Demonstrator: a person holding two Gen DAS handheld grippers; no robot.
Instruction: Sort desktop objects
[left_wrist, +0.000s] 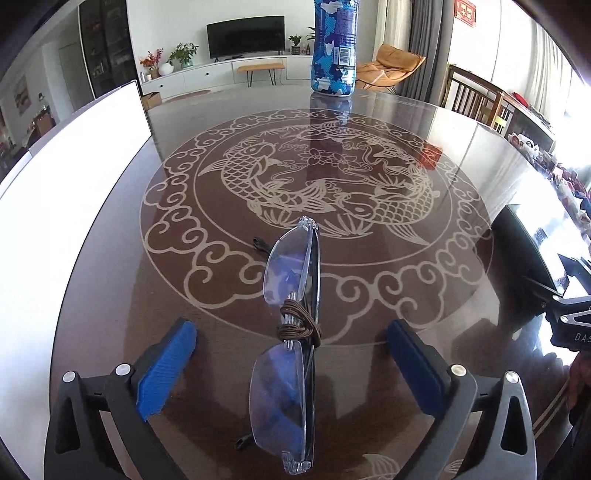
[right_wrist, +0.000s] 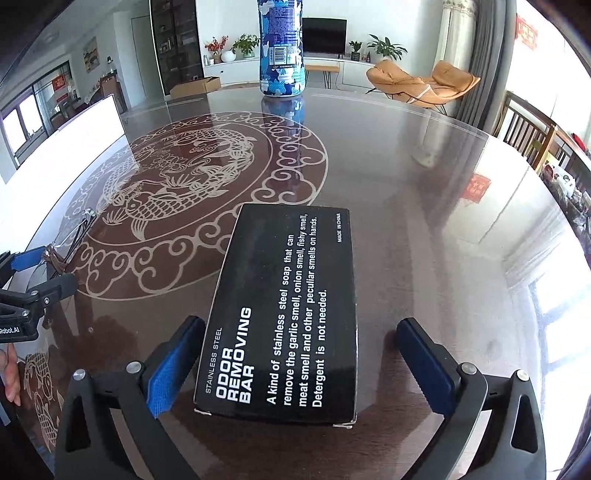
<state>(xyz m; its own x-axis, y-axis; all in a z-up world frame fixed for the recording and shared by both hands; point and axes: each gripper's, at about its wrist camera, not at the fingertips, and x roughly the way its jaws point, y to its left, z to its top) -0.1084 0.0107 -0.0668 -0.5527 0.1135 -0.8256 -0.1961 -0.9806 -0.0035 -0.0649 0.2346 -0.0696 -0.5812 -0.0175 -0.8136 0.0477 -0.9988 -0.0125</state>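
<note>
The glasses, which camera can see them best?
The left wrist view: the glasses lie folded, with a brown cord wrapped round them, between the open left gripper. The right wrist view catches only a small glimpse at its left edge.

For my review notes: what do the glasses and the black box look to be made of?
Glasses: clear, glossy lenses, probably plastic or glass, since the table pattern shows through; thin dark temples, material unclear; a brown cord is wound round the middle.
Black box: likely printed cardboard with a slight sheen, given its folded edges and a whitish scuffed corner.
</note>
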